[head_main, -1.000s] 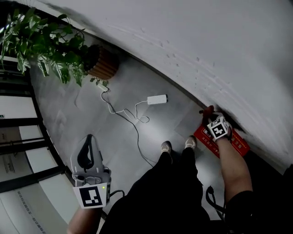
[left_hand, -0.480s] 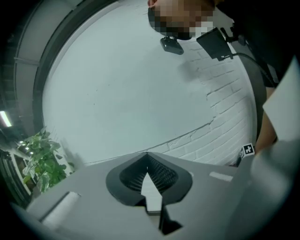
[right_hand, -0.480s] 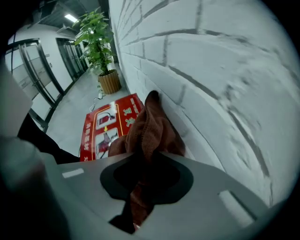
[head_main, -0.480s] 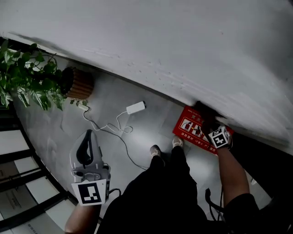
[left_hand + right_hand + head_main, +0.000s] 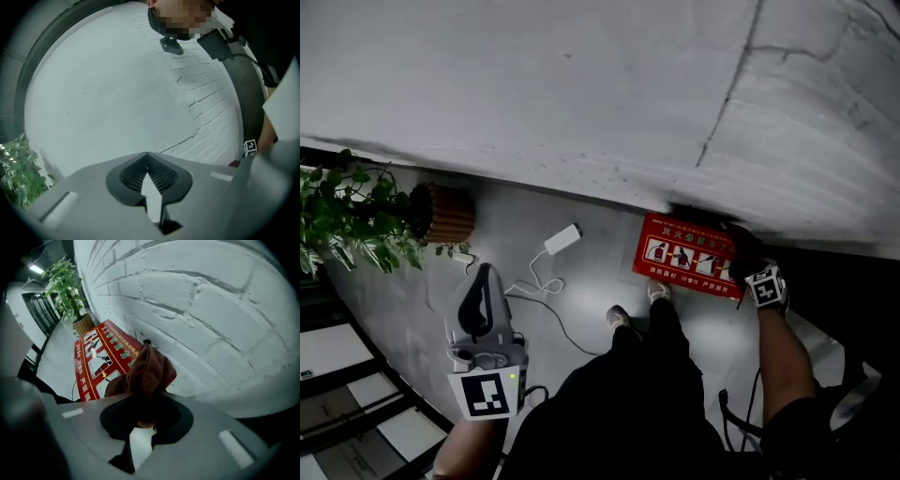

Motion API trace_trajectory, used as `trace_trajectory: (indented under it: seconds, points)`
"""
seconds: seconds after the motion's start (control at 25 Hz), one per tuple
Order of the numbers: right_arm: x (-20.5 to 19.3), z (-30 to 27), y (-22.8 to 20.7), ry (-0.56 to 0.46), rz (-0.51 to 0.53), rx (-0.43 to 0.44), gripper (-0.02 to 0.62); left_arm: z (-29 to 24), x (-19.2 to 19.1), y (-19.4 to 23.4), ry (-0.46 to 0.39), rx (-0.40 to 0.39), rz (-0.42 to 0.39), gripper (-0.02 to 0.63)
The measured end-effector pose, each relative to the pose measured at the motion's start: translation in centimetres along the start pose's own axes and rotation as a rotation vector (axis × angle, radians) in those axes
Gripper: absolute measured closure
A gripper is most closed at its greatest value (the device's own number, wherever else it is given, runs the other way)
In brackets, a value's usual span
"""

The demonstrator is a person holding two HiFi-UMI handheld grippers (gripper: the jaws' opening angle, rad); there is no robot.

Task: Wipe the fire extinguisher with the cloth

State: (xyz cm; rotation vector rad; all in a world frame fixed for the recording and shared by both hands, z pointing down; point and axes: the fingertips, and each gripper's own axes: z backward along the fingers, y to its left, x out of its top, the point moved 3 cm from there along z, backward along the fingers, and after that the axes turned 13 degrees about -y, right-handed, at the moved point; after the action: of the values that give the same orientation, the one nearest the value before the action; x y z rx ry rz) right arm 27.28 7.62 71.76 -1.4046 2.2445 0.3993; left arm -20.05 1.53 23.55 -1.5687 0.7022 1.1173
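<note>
1. Two grippers show: our right gripper [image 5: 143, 401] is clamped on the brown cloth [image 5: 149, 369], and our left gripper [image 5: 147, 155] has its jaws together, empty.
2. Since a second ago the cloth has travelled along the wall [image 5: 581, 94], across the red box [image 5: 684, 253] at its foot.
3. No extinguisher itself shows; we judge it sits inside, still unwiped.

red sign [image 5: 691, 256] at the foot of the wall at 3 o'clock, white chinese characters above and below a row of white picture panels, too small to read, black-and-white square marker [image 5: 487, 397] on the left claw [image 5: 147, 157] cube at 7 o'clock, second square marker [image 5: 766, 287] on the right claw [image 5: 143, 401] cube at 4 o'clock
</note>
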Motion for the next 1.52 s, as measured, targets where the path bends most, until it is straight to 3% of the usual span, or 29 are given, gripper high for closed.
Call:
trace_trajectory:
  seconds: [0.2,0.4,0.48,0.68,0.8,1.0,1.12,1.24,1.36,1.44,1.52]
  points:
    - [-2.3,1.4,0.8,0.058,-0.06,-0.018,0.541,0.8,0.2,0.2,-0.015,0.014,0.01,0.606]
    - [3.3,2.5,9.1,-0.121,0.159,0.15,0.541,1.6,0.1,0.0,-0.02,0.036,0.034,0.606]
    - [5.5,2.6,11.9,-0.167,0.19,0.194,0.541,1.9,0.5,-0.1,-0.028,0.047,0.04,0.606]
    - [7.7,0.0,13.1,-0.167,0.143,0.181,0.536,2.3,1.5,0.0,-0.05,0.063,0.031,0.606]
    - [8.4,-0.7,12.6,-0.159,0.099,0.158,0.472,2.7,0.9,0.0,-0.054,0.052,0.046,0.606]
    - [11.3,5.1,13.7,-0.333,0.014,0.066,0.428,3.4,-1.2,-1.9,-0.058,-0.056,0.141,0.606]
    - [14.4,12.5,13.5,-0.601,-0.105,-0.037,0.434,2.6,-1.8,-5.0,-0.095,-0.188,0.206,0.606]
    - [15.8,20.8,11.5,-0.814,-0.18,-0.22,0.486,0.5,-1.0,-8.1,-0.178,-0.314,0.277,0.606]
    - [15.0,25.0,8.6,-0.849,-0.285,-0.395,0.572,-2.8,-0.1,-9.8,-0.27,-0.383,0.333,0.606]
    - [14.6,25.8,8.1,-0.841,-0.341,-0.43,0.592,-3.2,0.1,-10.2,-0.309,-0.394,0.321,0.606]
    - [14.4,26.9,8.5,-0.834,-0.325,-0.448,0.594,-3.6,-0.2,-10.8,-0.321,-0.395,0.312,0.606]
